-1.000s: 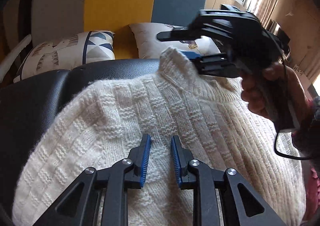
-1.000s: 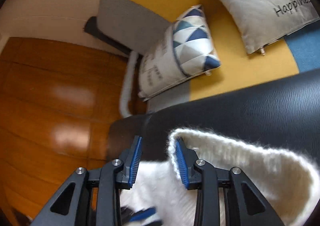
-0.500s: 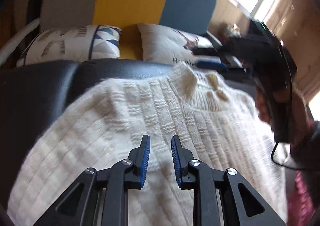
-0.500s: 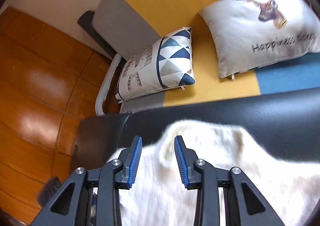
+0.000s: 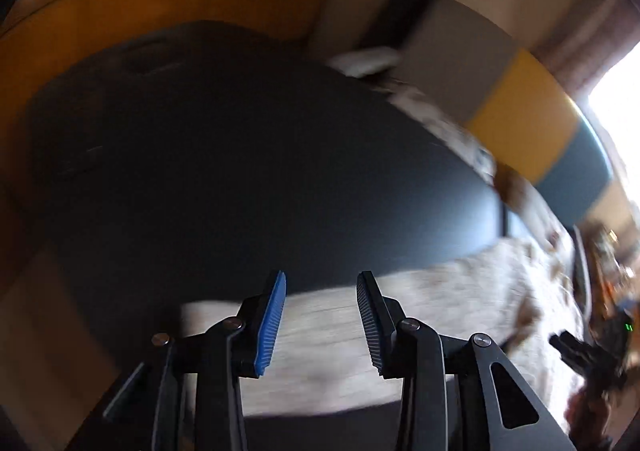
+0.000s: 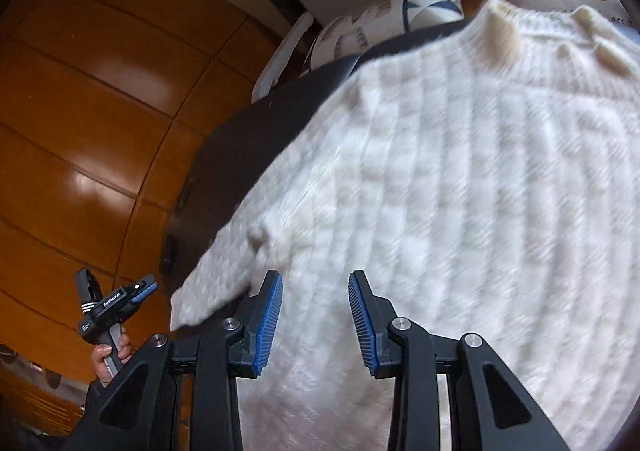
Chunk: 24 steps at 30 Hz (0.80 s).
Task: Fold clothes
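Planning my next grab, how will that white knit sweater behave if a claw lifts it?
The sweater will probably sag; it lies flat on the dark surface. Its thick, fuzzy knit likely grips well and weighs moderately.

Sweater (image 6: 460,179): cream-white, ribbed block-knit pattern. Bench (image 5: 248,171): black. Cushion (image 6: 384,19) beyond bench's far edge: white with blue triangles; gripper pads (image 6: 267,321) blue.
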Each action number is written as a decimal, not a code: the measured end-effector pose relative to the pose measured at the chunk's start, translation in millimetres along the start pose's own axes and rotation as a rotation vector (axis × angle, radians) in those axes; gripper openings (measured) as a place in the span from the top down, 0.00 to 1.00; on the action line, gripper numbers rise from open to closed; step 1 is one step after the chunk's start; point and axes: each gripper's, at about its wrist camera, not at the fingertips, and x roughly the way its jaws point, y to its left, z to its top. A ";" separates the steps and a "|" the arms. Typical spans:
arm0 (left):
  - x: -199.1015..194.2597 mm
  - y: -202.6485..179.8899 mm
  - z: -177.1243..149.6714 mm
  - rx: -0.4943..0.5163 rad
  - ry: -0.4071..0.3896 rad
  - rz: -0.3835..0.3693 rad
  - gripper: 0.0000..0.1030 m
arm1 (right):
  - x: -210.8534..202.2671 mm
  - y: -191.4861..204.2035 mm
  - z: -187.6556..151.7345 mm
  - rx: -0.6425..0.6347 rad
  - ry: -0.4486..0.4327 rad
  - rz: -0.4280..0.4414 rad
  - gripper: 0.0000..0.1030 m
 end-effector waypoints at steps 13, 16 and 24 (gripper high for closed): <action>19.5 65.2 -43.7 -0.055 0.079 -0.033 0.48 | 16.9 -1.4 -10.7 0.078 -0.006 -0.047 0.66; 24.1 50.4 -44.9 0.008 0.061 -0.013 0.29 | 20.0 5.5 -9.6 0.069 -0.005 -0.067 0.66; 32.2 17.7 -50.1 0.177 0.039 0.039 0.91 | 22.5 29.1 13.6 -0.013 -0.033 -0.164 0.66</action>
